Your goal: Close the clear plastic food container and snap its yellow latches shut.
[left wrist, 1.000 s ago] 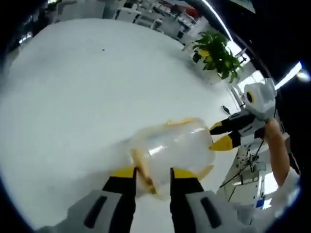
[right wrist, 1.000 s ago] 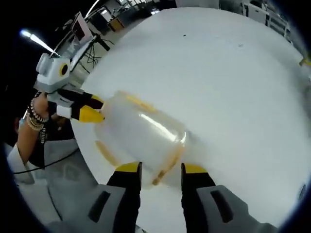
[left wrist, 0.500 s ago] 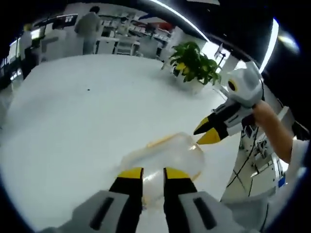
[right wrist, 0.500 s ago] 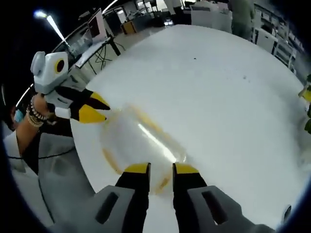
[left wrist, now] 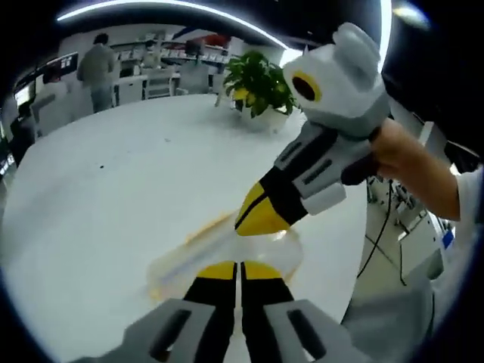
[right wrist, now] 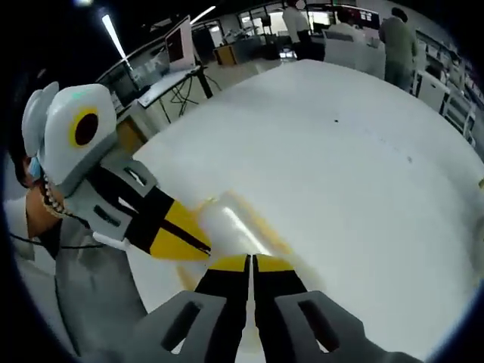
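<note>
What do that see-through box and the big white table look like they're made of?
The container looks like clear, glossy plastic: the table shows through it and light glints off it. Its latches look like opaque yellow plastic. The table seems a smooth, matte white laminate, though that's uncertain.

clear food container (left wrist: 227, 253) with yellow latches (left wrist: 206, 224) sits on the plain white table (left wrist: 113, 197); both grippers, left (left wrist: 240, 271) and right (right wrist: 251, 263), are grey with black jaws and yellow tips; green plant (left wrist: 255, 83) at the table's far edge
</note>
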Action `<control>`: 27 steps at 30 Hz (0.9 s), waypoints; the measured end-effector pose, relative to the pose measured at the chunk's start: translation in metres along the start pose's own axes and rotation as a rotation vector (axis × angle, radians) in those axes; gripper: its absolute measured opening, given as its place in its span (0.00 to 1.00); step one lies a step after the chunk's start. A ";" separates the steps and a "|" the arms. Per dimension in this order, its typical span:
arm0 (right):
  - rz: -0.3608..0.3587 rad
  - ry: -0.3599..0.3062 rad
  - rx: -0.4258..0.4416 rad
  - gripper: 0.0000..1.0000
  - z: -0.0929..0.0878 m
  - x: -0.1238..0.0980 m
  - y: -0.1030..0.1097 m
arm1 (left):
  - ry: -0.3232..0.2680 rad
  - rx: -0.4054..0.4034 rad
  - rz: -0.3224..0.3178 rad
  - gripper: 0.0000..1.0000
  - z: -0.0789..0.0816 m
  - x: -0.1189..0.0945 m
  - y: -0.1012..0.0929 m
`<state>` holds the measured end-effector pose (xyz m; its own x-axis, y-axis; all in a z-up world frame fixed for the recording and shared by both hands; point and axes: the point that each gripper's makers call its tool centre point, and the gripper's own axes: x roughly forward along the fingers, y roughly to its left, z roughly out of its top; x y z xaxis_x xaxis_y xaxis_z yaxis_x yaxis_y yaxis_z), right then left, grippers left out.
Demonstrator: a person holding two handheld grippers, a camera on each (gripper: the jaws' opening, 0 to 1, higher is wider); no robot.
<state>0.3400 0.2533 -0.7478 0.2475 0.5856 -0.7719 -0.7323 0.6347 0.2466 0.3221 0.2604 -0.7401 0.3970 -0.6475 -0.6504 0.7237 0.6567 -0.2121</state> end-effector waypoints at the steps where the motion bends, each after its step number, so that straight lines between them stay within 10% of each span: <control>1: 0.007 -0.003 -0.004 0.00 0.001 0.001 0.002 | -0.003 0.003 0.000 0.00 0.000 0.001 -0.001; 27: -0.020 -0.009 -0.021 0.00 0.007 0.013 -0.013 | 0.031 0.013 -0.103 0.00 -0.026 0.007 -0.038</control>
<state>0.3571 0.2560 -0.7566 0.2679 0.5773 -0.7713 -0.7406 0.6355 0.2184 0.2824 0.2411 -0.7556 0.3022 -0.6992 -0.6479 0.7671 0.5818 -0.2701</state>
